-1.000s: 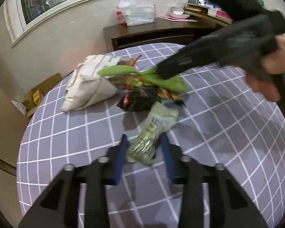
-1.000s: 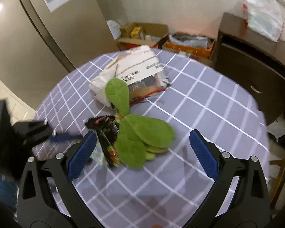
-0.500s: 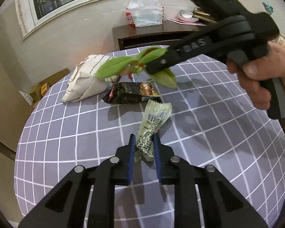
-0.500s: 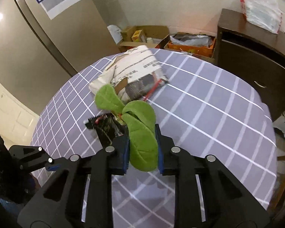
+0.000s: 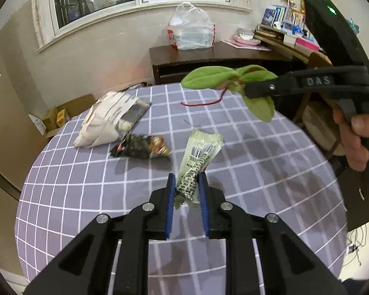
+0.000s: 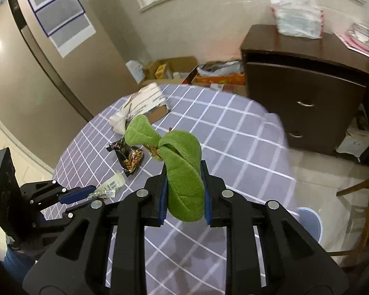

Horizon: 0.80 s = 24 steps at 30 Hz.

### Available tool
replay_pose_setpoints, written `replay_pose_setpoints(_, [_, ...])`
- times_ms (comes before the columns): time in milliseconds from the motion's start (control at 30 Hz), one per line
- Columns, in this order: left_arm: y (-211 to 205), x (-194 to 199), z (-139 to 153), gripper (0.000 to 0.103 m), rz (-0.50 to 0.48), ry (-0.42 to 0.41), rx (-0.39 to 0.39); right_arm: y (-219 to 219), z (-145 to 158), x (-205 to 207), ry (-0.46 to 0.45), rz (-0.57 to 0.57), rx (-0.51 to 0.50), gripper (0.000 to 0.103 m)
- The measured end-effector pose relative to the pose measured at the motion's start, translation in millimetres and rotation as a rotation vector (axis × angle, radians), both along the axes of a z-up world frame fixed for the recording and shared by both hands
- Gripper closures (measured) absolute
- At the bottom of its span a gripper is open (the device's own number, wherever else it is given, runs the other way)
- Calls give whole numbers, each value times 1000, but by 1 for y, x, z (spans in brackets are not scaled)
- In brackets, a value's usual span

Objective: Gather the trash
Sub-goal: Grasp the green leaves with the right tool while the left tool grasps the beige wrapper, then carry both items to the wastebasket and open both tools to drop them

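A round table (image 5: 270, 172) under a grey-purple checked cloth fills the middle of a small room, with a window above a pale wall behind it.

The left gripper (image 5: 186, 189) has its blue pads closed narrowly on the lower end of a pale green wrapper (image 5: 199, 154), whose upper end slants up and away over the cloth. The right gripper (image 6: 184, 191) is clamped just as narrowly on a green leaf-shaped fabric piece (image 6: 182, 169), held clear above the table; in the left view a thin red string (image 5: 204, 102) dangles from it, and a person's hand (image 5: 356, 137) grips the handle.

Left on the cloth are a dark snack packet (image 5: 140, 146) and, just beyond it, a crumpled white paper bag (image 5: 108, 123) lying on its side with its mouth open; what is inside is hard to tell, perhaps dark paper or card. The two look as if they touch.

Past the table's far edge stands a dark wooden cabinet (image 6: 305, 105) with drawers, a knotted white plastic bag (image 5: 192, 32) on its top holding what seems to be stacked pale packs. Open cardboard boxes (image 6: 169, 70) sit on the floor by the wall, stuffed with mixed packaging. A wooden chair (image 6: 356, 211) stands at the right of the table, and beside it a pale blue round object (image 6: 310, 223) on the floor, blurred and partly hidden by the right gripper.
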<state>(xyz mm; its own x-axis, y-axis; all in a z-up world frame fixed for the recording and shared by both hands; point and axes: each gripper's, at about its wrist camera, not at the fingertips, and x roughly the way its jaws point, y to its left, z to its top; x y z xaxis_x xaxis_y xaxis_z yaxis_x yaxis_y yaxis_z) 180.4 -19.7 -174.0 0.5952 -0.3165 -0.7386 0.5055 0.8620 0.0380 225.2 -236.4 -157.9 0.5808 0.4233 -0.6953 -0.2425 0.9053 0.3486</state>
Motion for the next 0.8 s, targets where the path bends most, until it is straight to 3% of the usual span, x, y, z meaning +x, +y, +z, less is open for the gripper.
replay_pose_setpoints(333, [-54,3,27,85,6,-13,-53,-73,34,-45,-89,-114,32,80])
replay_pose_setpoints(800, [-186,-11,44,85,-155,-12,-79,-202,32,-105,-101,-376,48,80])
